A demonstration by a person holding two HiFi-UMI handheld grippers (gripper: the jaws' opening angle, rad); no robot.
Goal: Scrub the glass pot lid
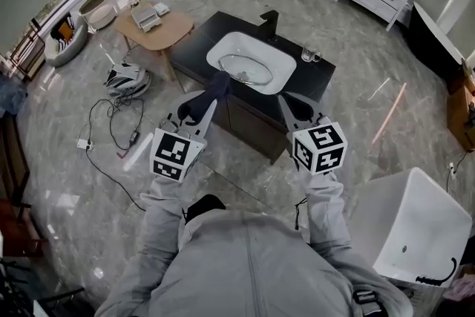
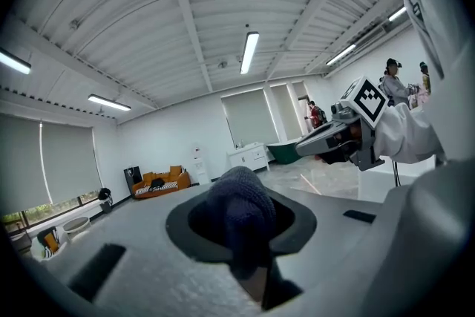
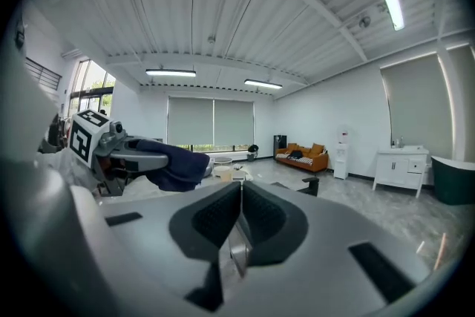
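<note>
Navy cloth (image 2: 241, 213) sits clamped in the left tool (image 1: 199, 111), right tool (image 3: 240, 211) pinched empty, both held out toward the sink (image 1: 223, 46)

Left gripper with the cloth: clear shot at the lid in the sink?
Probably yes. The left gripper, shut on the dark cloth, hovers by the near rim of the sink; nothing stands between it and the glass lid lying inside.

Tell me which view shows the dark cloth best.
Left gripper view: the dark cloth fills the centre, clamped in the left tongs. Right gripper view shows it sideways, smaller; head view only a small dark shape.
</note>
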